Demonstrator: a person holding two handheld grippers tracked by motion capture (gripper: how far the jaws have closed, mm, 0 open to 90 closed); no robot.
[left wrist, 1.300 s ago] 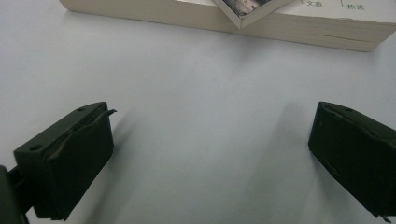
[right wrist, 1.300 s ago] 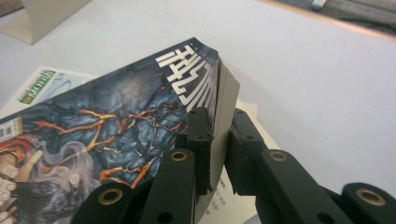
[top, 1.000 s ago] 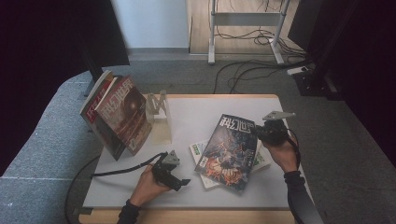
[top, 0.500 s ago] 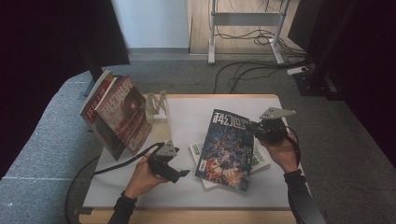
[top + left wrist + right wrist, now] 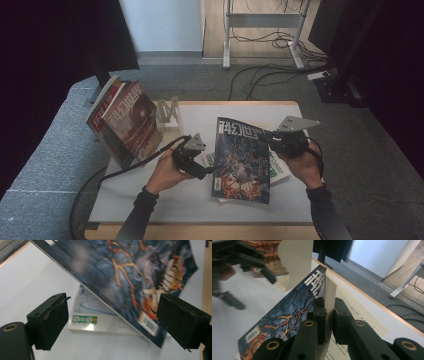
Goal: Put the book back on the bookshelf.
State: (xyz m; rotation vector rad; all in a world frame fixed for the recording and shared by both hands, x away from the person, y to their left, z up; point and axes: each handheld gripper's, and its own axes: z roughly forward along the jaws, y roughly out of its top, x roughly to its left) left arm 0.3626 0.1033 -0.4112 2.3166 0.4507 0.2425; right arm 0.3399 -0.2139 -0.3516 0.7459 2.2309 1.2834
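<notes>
We see the right hand-held gripper (image 5: 270, 138) pinching the dark-blue magazine (image 5: 241, 160) at its right edge, the jaws pressed against the cover and pages in the right gripper view (image 5: 329, 315). The magazine (image 5: 287, 315) is lifted and tilted, its right edge raised and its left edge lower, above the right half of the white desk (image 5: 150, 200). Beneath it lies a second magazine (image 5: 277, 167) with a white cover (a green label shows at its corner in the left gripper view (image 5: 85, 319)), flat on the desk.

The left hand-held gripper (image 5: 207, 173) sits just left of the blue magazine's lower left edge. Its jaws stand spread wide, though they have just been closing a little; in the left gripper view the magazine's (image 5: 130, 277) lower edge runs between and beyond them (image 5: 112, 322), and the pads do not press on it.

At the far left of the desk, a few books (image 5: 127, 122) with red-brown covers lean against a pale bookend (image 5: 170, 114). A black cable (image 5: 135, 162) trails from the left hand-held gripper off to the left.
</notes>
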